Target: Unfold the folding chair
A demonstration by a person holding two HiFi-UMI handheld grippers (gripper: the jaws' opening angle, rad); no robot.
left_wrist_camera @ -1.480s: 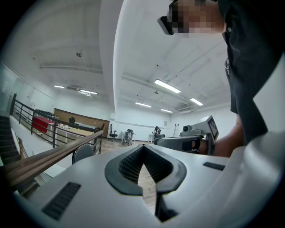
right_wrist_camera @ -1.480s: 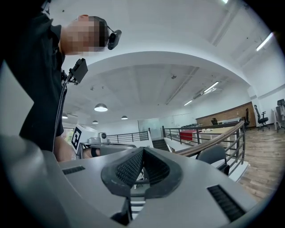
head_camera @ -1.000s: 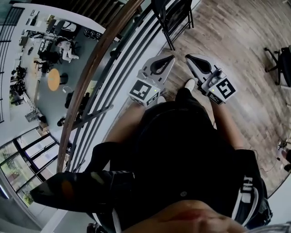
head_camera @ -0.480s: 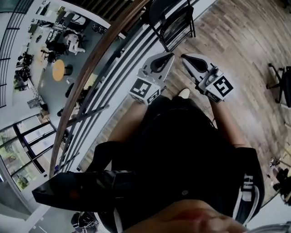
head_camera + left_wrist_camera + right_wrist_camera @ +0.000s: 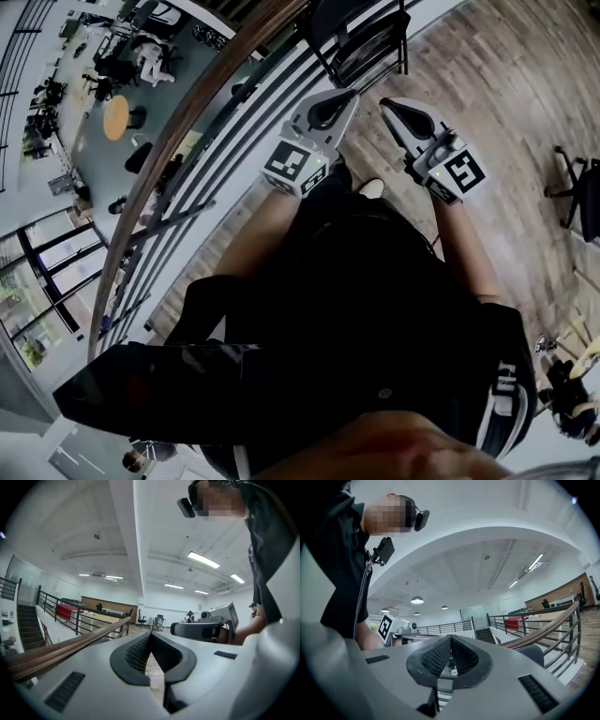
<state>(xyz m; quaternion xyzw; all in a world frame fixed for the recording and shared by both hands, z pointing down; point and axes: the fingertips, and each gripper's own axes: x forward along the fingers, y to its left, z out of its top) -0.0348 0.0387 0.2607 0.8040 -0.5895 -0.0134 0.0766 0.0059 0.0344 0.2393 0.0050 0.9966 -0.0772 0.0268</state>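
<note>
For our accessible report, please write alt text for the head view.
Seen from above, a person in black holds the left gripper and right gripper, both shut and empty, toward a black folding chair beside a railing on a wood floor.

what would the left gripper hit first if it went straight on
Likely the black folding chair by the railing; the left gripper aims at it, though height is hard to judge.
</note>
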